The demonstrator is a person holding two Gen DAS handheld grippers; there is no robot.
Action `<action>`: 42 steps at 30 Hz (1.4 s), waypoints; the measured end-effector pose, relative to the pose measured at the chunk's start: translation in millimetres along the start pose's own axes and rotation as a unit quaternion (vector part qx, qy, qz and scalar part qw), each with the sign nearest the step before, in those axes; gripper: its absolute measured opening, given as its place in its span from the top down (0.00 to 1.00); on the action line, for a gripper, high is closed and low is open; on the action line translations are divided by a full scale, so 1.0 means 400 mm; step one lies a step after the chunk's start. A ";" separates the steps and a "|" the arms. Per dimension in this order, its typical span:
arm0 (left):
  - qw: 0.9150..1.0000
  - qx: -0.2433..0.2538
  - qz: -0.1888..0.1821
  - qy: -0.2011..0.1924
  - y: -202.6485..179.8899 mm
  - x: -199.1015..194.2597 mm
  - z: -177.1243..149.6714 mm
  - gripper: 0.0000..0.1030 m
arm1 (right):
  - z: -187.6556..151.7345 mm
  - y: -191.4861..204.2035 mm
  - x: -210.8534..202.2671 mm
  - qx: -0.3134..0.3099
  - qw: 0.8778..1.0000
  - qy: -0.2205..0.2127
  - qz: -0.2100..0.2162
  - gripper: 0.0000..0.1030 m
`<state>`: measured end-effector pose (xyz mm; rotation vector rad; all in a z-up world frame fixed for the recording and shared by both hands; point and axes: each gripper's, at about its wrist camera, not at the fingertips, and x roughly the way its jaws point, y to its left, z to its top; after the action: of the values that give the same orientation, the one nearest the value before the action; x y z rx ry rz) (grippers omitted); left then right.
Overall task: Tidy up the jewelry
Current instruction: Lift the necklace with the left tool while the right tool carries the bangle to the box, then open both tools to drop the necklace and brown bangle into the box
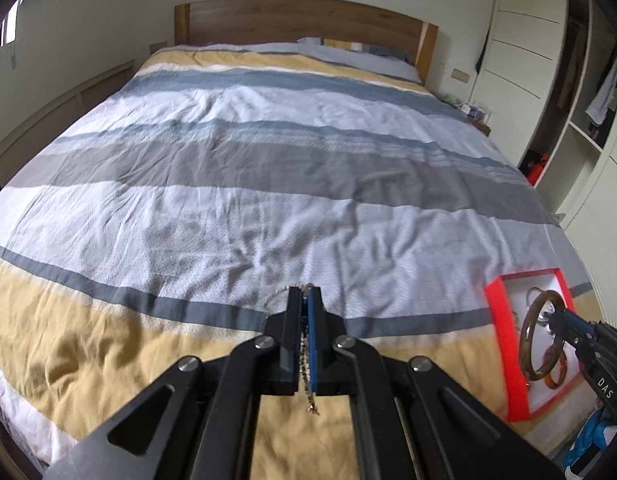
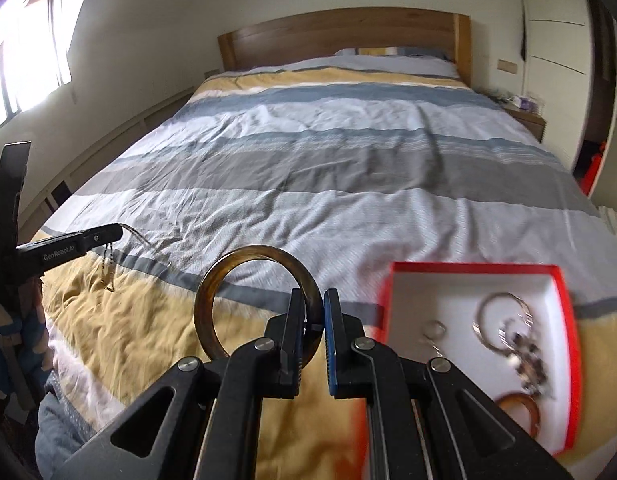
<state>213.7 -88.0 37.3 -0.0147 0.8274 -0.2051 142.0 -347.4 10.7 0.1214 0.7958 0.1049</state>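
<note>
My left gripper [image 1: 305, 292] is shut on a thin gold chain [image 1: 307, 380]; the chain loops out past the tips and dangles below the pads. It hangs above the bed's yellow stripe. The same left gripper [image 2: 118, 233] shows at the left of the right wrist view with the chain [image 2: 107, 270] hanging from it. My right gripper [image 2: 313, 298] is shut on a brown bangle [image 2: 212, 276], held upright above the bedcover. A red box [image 2: 566, 320] with a white inside lies to its right, holding rings, a metal bangle and an orange bangle [image 2: 522, 404]. The bangle [image 1: 528, 332] and box [image 1: 498, 320] appear at right in the left wrist view.
A striped bedcover [image 1: 236, 184] in grey, white, blue and yellow spreads ahead to a wooden headboard [image 1: 300, 20]. A nightstand [image 2: 526, 118] stands at the far right of the bed, with white wardrobe doors [image 1: 524, 40] beyond. A window [image 2: 28, 60] is on the left wall.
</note>
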 end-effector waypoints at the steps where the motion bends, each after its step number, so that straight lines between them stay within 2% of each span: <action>1: 1.000 0.003 -0.003 -0.003 -0.010 -0.012 0.001 0.98 | -0.007 -0.011 -0.018 0.003 1.000 -0.004 -0.004 0.91; 6: 0.999 0.022 -0.024 -0.022 -0.084 -0.075 0.013 0.98 | -0.030 -0.066 -0.081 0.019 0.999 -0.016 -0.021 0.91; 13: 0.994 0.050 -0.087 -0.038 -0.242 -0.135 0.052 0.98 | -0.071 -0.160 -0.119 0.041 0.998 -0.013 -0.049 0.91; 20: 0.985 0.082 -0.150 -0.031 -0.421 -0.132 0.069 0.98 | -0.112 -0.242 -0.107 0.056 0.996 0.007 -0.068 0.91; 25: 0.976 0.112 -0.184 -0.013 -0.549 -0.087 0.064 0.98 | -0.129 -0.293 -0.081 0.058 0.995 0.025 -0.077 0.91; 30: 0.971 0.138 -0.194 0.016 -0.641 -0.017 0.034 0.98 | -0.146 -0.333 -0.049 0.058 0.994 0.043 -0.081 0.91; 34: 0.969 0.158 -0.186 0.042 -0.690 0.055 0.000 0.98 | -0.159 -0.361 -0.017 0.056 0.993 0.059 -0.082 0.91; 42: 0.969 0.168 -0.167 0.076 -0.707 0.154 -0.046 0.98 | -0.175 -0.383 0.024 0.046 0.993 0.077 -0.080 0.91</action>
<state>191.0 -375.4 6.1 0.1844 0.9313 -0.6696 105.8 -492.6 -67.4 0.1378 0.9623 -0.0746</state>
